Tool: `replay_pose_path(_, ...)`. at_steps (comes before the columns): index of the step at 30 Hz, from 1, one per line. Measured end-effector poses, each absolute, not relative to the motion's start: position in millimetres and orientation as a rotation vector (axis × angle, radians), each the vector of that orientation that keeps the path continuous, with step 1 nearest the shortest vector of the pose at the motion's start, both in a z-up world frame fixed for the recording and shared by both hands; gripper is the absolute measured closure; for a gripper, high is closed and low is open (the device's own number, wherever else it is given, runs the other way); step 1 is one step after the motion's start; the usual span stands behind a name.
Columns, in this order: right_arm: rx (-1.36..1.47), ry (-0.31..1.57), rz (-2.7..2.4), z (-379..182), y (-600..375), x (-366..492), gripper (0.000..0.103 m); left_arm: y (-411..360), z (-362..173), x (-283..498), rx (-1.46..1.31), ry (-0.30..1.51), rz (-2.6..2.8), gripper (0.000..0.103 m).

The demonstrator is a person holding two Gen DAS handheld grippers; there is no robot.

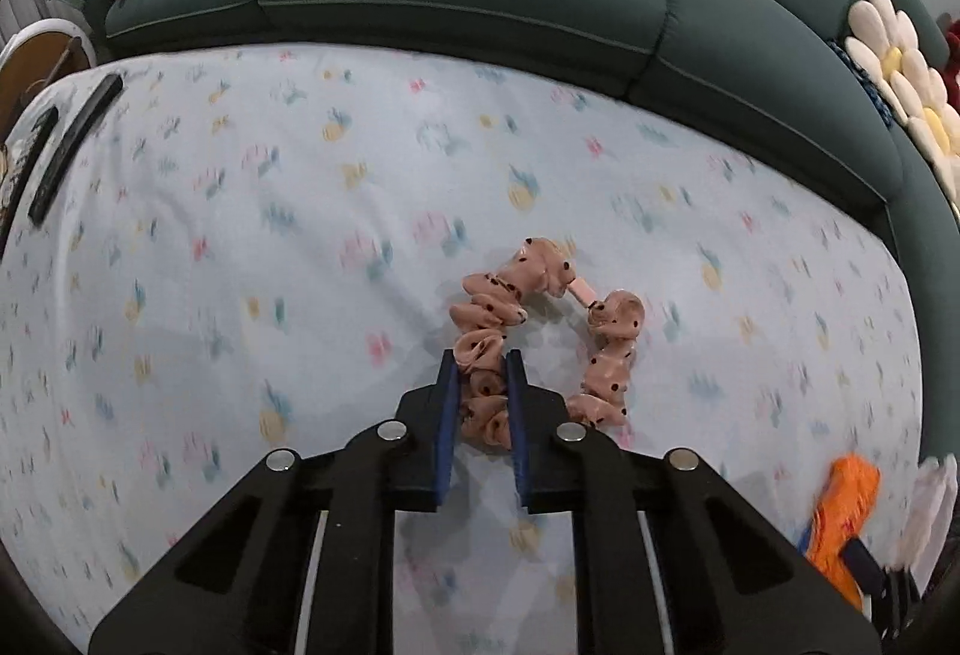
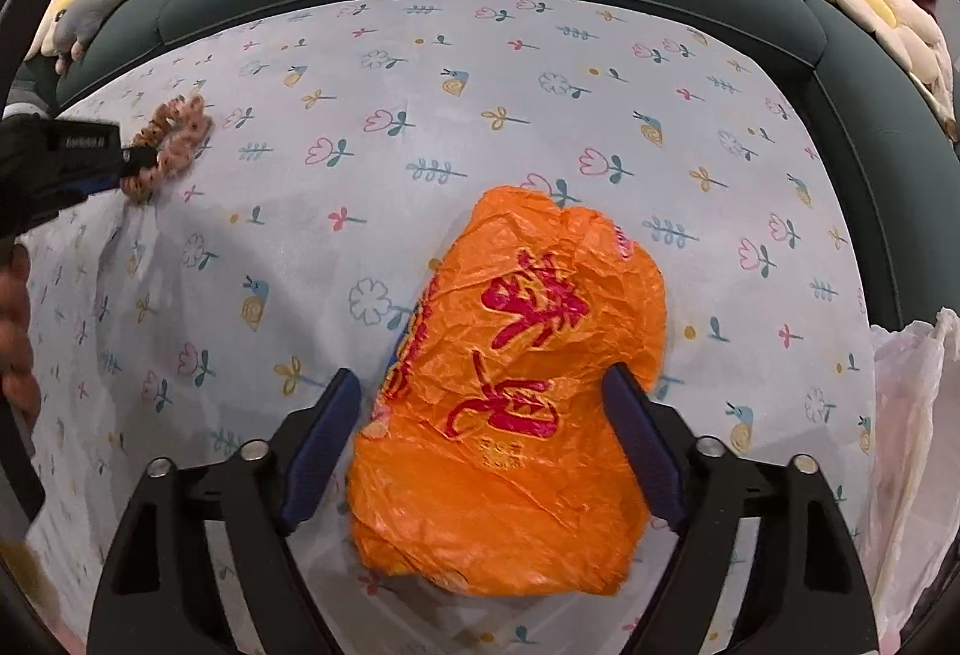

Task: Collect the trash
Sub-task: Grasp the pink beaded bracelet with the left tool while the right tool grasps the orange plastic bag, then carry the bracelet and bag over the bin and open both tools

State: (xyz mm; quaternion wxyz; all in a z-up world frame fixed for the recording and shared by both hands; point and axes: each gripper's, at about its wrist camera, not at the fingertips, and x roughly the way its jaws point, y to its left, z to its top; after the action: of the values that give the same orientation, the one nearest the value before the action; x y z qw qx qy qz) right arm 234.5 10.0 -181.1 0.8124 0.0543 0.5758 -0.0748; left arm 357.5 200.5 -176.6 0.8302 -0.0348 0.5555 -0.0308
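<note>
Scrunchie (image 1: 540, 331) is squashing softly inside the left gripper (image 1: 483, 373) — pinched at its seven-o'clock edge; right gripper (image 2: 486, 385) is straddling wide, unclamped, the light crinkly bag (image 2: 516, 391).

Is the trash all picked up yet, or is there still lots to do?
Nothing looks collected yet. The left gripper is shut on the pink dotted scrunchie, which lies on the flowery cloth. The right gripper is open around the orange bag, not squeezing it. The white bag at the edge is untouched.
</note>
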Motion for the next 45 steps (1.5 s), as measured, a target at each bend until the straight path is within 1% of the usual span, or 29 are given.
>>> replay_pose_path(3,0.115,1.242,-0.140,-179.3,8.8,220.3,0.038,192.5,-175.5,329.6,-0.077,1.190,-0.078,0.089)
replay_pose_path(5,0.117,1.250,-0.125,-177.3,8.7,204.5,0.045,186.1,-174.5,307.1,-0.087,1.205,-0.088,0.090)
replay_pose_path(6,0.116,1.254,-0.121,-176.7,8.8,196.9,0.046,182.6,-174.4,296.1,-0.090,1.212,-0.096,0.090)
replay_pose_path(8,0.113,1.260,-0.113,-175.0,9.3,183.4,0.054,173.8,-173.0,268.9,-0.091,1.227,-0.111,0.090)
replay_pose_path(9,0.119,1.266,-0.105,-173.5,8.2,173.0,0.056,172.0,-172.8,261.0,-0.095,1.233,-0.118,0.090)
replay_pose_path(10,0.121,1.270,-0.103,-172.3,7.5,167.0,0.060,167.1,-171.5,246.3,-0.100,1.244,-0.126,0.091)
replay_pose_path(11,0.127,1.273,-0.095,-170.4,5.7,157.5,0.067,163.4,-170.3,238.3,-0.101,1.248,-0.134,0.091)
replay_pose_path(12,0.128,1.276,-0.092,-168.8,4.6,151.5,0.071,159.8,-168.9,228.3,-0.097,1.249,-0.141,0.091)
replay_pose_path(13,0.133,1.279,-0.090,-166.8,2.5,144.3,0.078,154.2,-165.7,216.0,-0.091,1.250,-0.149,0.092)
replay_pose_path(17,0.182,1.263,-0.097,-155.2,-14.0,119.7,0.084,135.1,-152.1,186.9,-0.063,1.233,-0.179,0.092)
replay_pose_path(22,0.243,1.194,-0.124,-128.8,-46.5,97.0,0.087,104.8,-121.6,165.5,-0.033,1.183,-0.233,0.092)
replay_pose_path(31,0.334,1.060,-0.170,-77.8,-97.8,57.9,0.087,41.2,-73.2,125.5,0.036,1.088,-0.345,0.092)
replay_pose_path(39,0.402,0.983,-0.234,-49.3,-155.5,22.8,0.087,-30.0,-49.5,105.4,0.108,1.033,-0.454,0.092)
replay_pose_path(45,0.463,0.938,-0.323,-39.6,-209.5,-5.8,0.087,-86.6,-40.5,92.0,0.156,1.012,-0.543,0.092)
